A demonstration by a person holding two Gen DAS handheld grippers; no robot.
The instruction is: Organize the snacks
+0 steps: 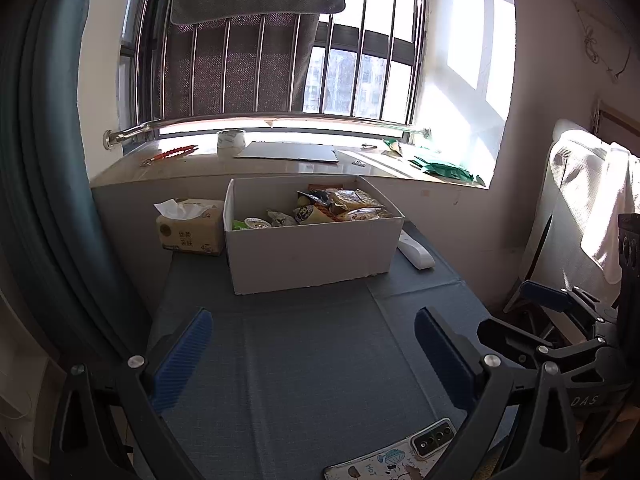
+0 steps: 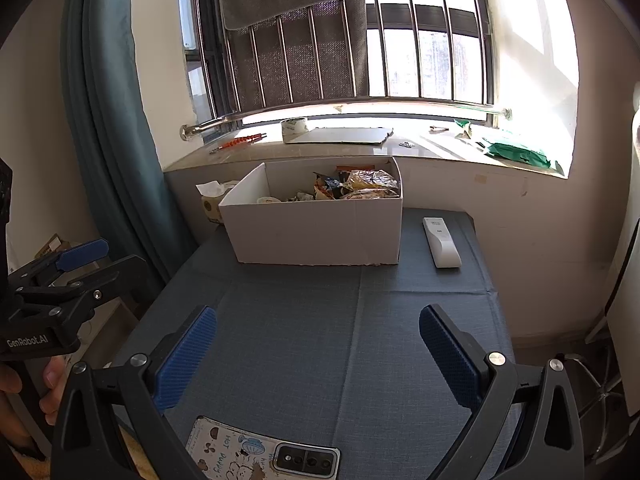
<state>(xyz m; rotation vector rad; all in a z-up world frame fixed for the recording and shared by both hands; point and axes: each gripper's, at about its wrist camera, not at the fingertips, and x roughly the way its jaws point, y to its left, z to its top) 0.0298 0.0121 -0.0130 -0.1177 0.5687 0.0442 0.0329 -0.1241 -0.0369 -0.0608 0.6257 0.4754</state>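
**Both tongs held wide over the grey counter, snacks sitting in the white box**

Nearest the person, a phone (image 2: 266,454) in a cartoon-printed case lies flat at the front edge of the counter (image 2: 320,340), which is covered in a grey-blue cloth. Above that cloth the left tongs (image 1: 314,354) hang with their blue ribbed pads spread wide apart and nothing between them. The right tongs (image 2: 318,354) are just the same, pads well apart and gripping nothing. From the right wrist view, the left tongs show off to the side, past the counter's left edge, with the person's fingers (image 2: 52,380) wrapped round the handle.

Farther back, the white cardboard box (image 1: 312,248) stands open on the counter. The snacks (image 1: 340,208) are inside it: crinkled yellow and dark packets heaped toward its right end, and a small round lidded cup (image 1: 258,223) near its left end. Just beside the box on the left sits a tissue pack (image 1: 190,226) with a sheet sticking up. Right of the box, a white remote (image 2: 441,242) lies on the cloth.

Behind all this runs the windowsill (image 1: 280,168), carrying a roll of tape (image 1: 231,142), a flat sheet of board (image 1: 288,152) and some green bags (image 1: 444,168) in the sun. A barred window (image 1: 360,60) rises above, with a teal curtain (image 1: 36,160) at the left.
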